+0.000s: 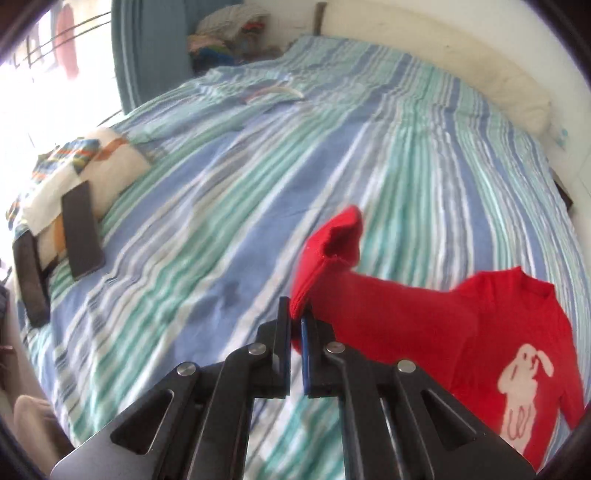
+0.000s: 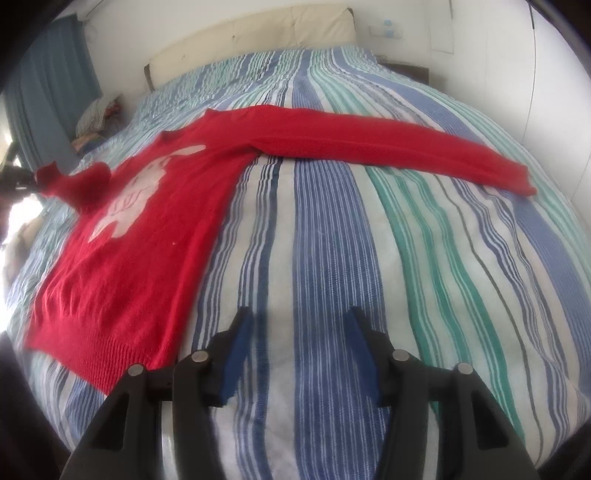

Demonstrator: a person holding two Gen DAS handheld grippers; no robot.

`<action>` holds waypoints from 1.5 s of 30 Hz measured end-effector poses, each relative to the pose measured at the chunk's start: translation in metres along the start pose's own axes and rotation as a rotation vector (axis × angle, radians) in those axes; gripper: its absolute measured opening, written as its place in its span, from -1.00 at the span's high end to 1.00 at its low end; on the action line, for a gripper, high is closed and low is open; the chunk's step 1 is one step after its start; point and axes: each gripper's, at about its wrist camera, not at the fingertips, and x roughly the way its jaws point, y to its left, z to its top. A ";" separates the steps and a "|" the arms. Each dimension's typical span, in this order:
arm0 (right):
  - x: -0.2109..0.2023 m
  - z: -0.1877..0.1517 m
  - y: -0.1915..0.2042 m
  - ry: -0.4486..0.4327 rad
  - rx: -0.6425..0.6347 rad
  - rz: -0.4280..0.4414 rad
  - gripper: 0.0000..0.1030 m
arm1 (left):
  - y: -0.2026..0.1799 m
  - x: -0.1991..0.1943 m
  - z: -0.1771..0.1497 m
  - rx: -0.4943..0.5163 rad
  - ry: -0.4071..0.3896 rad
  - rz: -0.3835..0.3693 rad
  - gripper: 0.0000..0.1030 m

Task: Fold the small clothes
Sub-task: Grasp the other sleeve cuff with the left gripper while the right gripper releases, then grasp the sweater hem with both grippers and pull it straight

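A small red sweater (image 2: 147, 236) with a white rabbit on its front lies flat on the striped bed; it also shows in the left wrist view (image 1: 509, 332). My left gripper (image 1: 296, 317) is shut on the cuff of one sleeve (image 1: 332, 243) and holds it lifted above the bed. The other sleeve (image 2: 388, 144) lies stretched out to the right. My right gripper (image 2: 299, 325) is open and empty, above the bedspread just right of the sweater's hem.
The bed (image 2: 332, 240) has a blue, green and white striped cover. Folded clothes (image 1: 77, 173) with two dark flat objects (image 1: 81, 232) lie at its left edge. A clothes pile (image 1: 229, 33) sits by the blue curtain. A cream headboard (image 2: 258, 40) stands behind.
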 end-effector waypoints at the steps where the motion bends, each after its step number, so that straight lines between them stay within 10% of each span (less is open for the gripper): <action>1: 0.001 0.000 0.001 -0.001 -0.001 -0.004 -0.02 | 0.019 0.007 -0.004 -0.019 0.010 0.044 0.95; 17: 0.016 -0.006 0.005 0.012 -0.043 -0.055 -0.12 | 0.070 0.066 -0.079 -0.143 0.208 0.081 0.81; 21: 0.018 -0.006 0.003 0.017 -0.028 -0.053 -0.51 | 0.073 0.016 -0.100 -0.213 0.097 -0.048 -0.67; 27: 0.019 -0.003 0.001 0.043 -0.012 -0.025 -0.83 | 0.045 -0.061 -0.170 -0.133 0.020 -0.215 -0.76; 34: -0.027 0.002 -0.006 0.025 0.102 0.133 -0.82 | -0.022 -0.087 -0.257 -0.025 0.211 -0.528 -0.76; 41: -0.014 -0.017 0.011 0.220 0.218 0.472 -0.52 | -0.079 -0.083 -0.290 0.113 0.332 -0.641 -0.71; 42: -0.007 -0.019 0.020 0.235 0.189 0.483 -0.48 | -0.088 -0.081 -0.295 0.146 0.354 -0.660 -0.52; 44: 0.012 -0.021 0.036 0.273 0.151 0.527 -0.19 | -0.101 -0.074 -0.301 0.231 0.395 -0.623 0.75; 45: 0.021 -0.022 0.043 0.295 0.137 0.519 0.56 | -0.100 -0.071 -0.302 0.227 0.414 -0.609 0.90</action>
